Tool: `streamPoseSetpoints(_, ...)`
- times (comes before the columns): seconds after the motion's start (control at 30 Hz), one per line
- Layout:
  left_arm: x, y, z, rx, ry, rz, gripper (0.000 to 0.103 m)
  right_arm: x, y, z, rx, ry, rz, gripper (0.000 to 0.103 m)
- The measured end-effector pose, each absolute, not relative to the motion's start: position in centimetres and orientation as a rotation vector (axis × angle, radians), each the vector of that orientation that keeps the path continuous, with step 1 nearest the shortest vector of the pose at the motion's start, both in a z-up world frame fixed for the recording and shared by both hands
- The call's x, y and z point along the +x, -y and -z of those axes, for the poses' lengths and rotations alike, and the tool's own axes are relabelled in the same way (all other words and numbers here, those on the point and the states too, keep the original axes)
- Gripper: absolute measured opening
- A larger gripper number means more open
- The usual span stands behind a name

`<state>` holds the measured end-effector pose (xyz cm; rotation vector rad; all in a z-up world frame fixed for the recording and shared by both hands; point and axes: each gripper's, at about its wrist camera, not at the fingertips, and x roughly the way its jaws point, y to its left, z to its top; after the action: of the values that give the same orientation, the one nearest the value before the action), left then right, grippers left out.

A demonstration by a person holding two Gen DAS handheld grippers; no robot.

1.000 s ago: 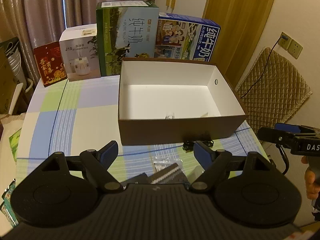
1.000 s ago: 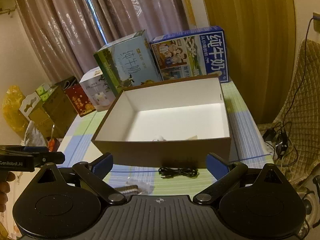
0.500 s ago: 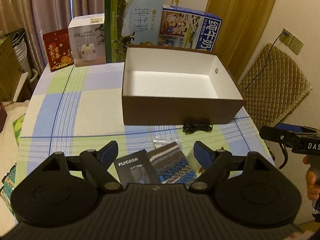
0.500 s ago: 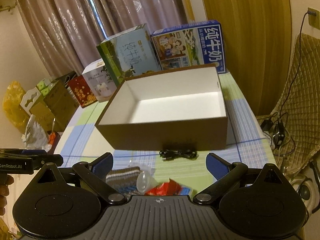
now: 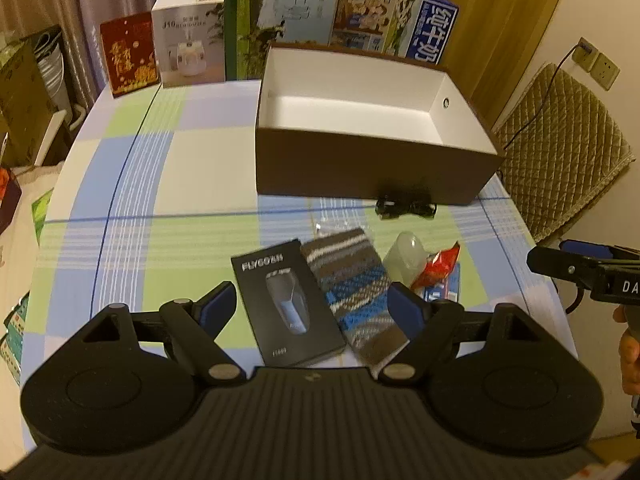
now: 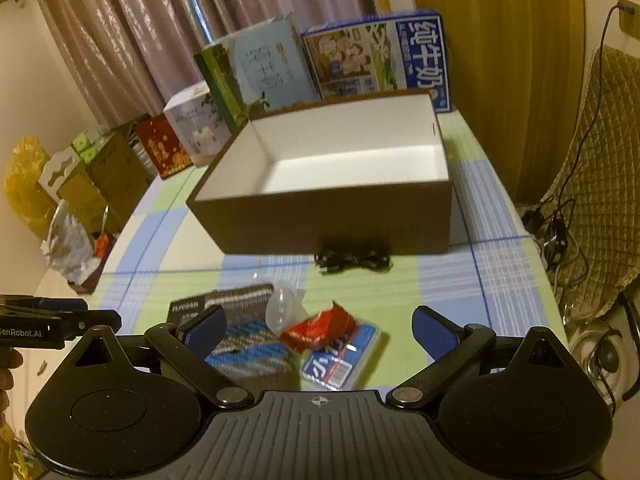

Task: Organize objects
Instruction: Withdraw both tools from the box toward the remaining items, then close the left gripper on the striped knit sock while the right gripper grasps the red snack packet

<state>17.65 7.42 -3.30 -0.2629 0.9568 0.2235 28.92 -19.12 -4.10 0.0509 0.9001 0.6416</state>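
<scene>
An open brown box (image 5: 360,176) (image 6: 328,220) with a white inside stands on the checked tablecloth. In front of it lies a coiled black cable (image 5: 406,207) (image 6: 354,260). Nearer me lie a black FLYCO box (image 5: 286,300), a striped knitted pouch (image 5: 352,288) (image 6: 248,344), a clear plastic piece (image 5: 406,254) (image 6: 284,308), a red packet (image 5: 440,264) (image 6: 320,326) and a blue packet (image 6: 340,358). My left gripper (image 5: 312,304) hangs open above the FLYCO box and pouch. My right gripper (image 6: 318,326) is open above the red packet.
Along the table's back edge stand several cartons: a red one (image 5: 130,60), a white one (image 5: 188,36), a green milk carton (image 5: 280,16) and a blue milk carton (image 5: 396,20). A padded chair (image 5: 560,152) is to the right; bags and boxes (image 6: 60,200) clutter the left.
Both grippers have pulled back from the brown box and tilted down. The loose items near the table's front edge have come into view. Jaws stay open.
</scene>
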Motion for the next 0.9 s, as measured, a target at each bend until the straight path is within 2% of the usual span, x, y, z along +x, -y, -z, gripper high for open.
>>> streamPoseSetpoints(0.47, 16.4, -7.4, 5.7, -0.281, -1.018, -0.263, 0.079, 28.4, 18.8, 6.4, -0.002, -0.956, -0.644, 0.097)
streamPoseSetpoints(0.9, 16.7, -7.5, 7.0, -0.281, -1.018, -0.271, 0.079, 28.2, 17.3, 8.6, -0.091, -0.931, -0.682, 0.096)
